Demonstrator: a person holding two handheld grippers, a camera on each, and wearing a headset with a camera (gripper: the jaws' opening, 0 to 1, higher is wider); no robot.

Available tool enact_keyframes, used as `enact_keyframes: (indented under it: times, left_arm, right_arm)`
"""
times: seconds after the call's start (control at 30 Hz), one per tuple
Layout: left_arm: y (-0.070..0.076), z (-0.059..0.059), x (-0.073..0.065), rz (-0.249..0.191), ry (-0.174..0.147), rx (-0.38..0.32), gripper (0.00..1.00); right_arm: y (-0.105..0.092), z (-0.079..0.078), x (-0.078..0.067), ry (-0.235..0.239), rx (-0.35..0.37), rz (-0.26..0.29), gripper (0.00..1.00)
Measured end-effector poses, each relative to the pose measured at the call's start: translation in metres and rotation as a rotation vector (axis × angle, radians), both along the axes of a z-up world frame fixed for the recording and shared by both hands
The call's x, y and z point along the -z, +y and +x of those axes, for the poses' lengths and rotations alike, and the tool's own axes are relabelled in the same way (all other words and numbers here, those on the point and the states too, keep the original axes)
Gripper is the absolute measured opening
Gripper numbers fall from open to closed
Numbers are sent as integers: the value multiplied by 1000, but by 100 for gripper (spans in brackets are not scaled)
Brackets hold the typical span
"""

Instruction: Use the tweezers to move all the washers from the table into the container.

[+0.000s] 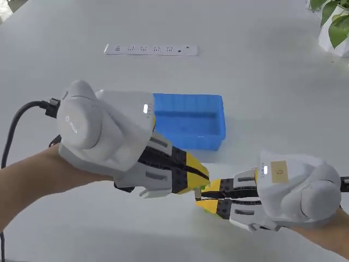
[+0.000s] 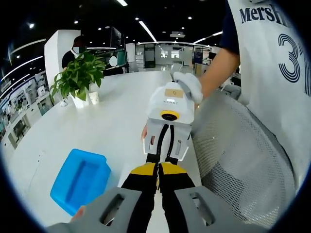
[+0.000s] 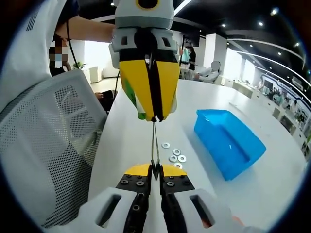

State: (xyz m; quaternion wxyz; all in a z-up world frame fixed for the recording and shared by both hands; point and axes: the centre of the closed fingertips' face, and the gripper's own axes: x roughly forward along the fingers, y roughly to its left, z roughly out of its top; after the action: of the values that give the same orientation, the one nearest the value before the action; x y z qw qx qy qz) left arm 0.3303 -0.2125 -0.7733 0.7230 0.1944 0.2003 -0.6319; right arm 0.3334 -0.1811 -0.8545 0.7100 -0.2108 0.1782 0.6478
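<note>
R gripper (image 3: pixel 155 171) clamped on tweezers (image 3: pixel 155 143), L gripper (image 3: pixel 155 115) pinching the far end. They're nose to nose, tweezers' long axis running tip to tip. Washers (image 3: pixel 175 156) lie just beside, toward the bin (image 3: pixel 228 143), prob. nearer R.

Left gripper (image 2: pixel 158 168): grey jaws rise from the bottom edge, black and yellow tips pressed together.
Right gripper (image 2: pixel 159 155): white body faces the camera, its dark fingers reaching down to the yellow tips.
Container (image 2: pixel 80 180): blue open bin, lower left on the white table (image 2: pixel 112 121).
Potted plant (image 2: pixel 77 75): upper left, far along the table.
Mesh chair (image 2: pixel 238 160): right, beside a person's white jersey (image 2: pixel 272 63).
</note>
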Motion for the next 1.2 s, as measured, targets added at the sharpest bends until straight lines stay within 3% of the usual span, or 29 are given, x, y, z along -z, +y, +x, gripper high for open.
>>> enact_keyframes:
  times: [0.2, 0.37, 1.2]
  left_arm:
    - [2, 3, 2, 13, -12, 4, 6]
    - [6, 2, 3, 15, 13, 8, 6]
    - [6, 3, 9, -8, 11, 47, 6]
  right_arm:
    - [1, 1, 0, 5, -14, 13, 7]
    - [1, 0, 0, 9, -26, 18, 7]
    - [-1, 1, 0, 32, -21, 39, 7]
